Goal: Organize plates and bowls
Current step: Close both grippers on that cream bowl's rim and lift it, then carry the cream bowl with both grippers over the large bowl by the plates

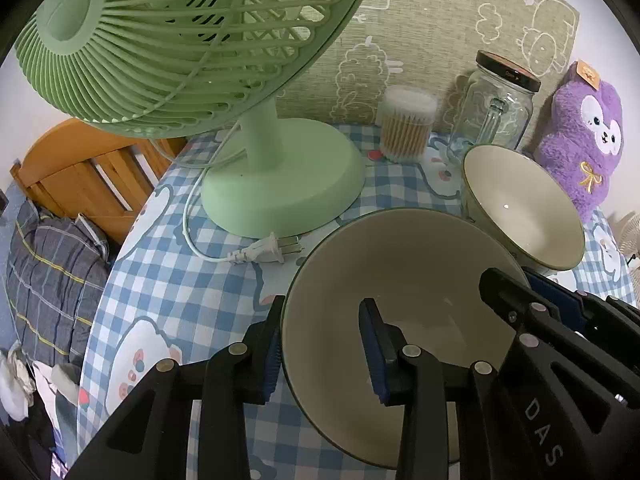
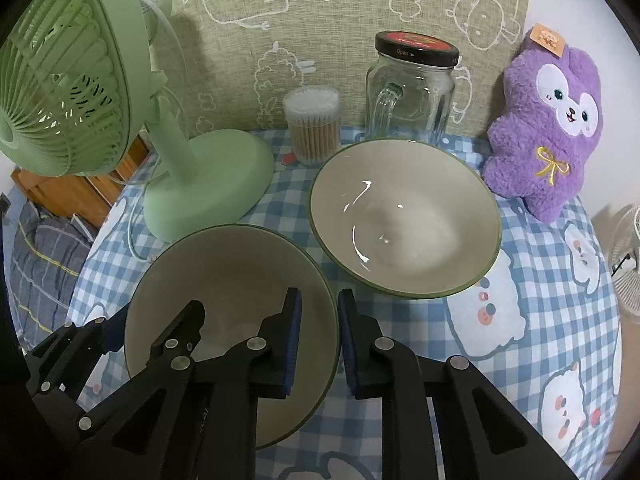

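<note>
Two cream bowls with green rims stand on the checked tablecloth. The near bowl (image 1: 400,272) (image 2: 232,272) lies between both grippers; the far bowl (image 1: 524,208) (image 2: 404,216) sits behind it to the right, empty. My left gripper (image 1: 324,352) (image 2: 152,324) straddles the near bowl's left rim, outer pad against the outside and inner pad standing off the wall, so it is open. My right gripper (image 2: 318,344) (image 1: 524,292) straddles the right rim, its pads close together on the wall.
A green desk fan (image 1: 280,176) (image 2: 208,176) stands at the back left, its plug (image 1: 260,254) lying by the near bowl. A cotton-swab tub (image 2: 314,124), a glass jar (image 2: 412,84) and a purple plush toy (image 2: 548,132) line the back. The table's edge drops off at left.
</note>
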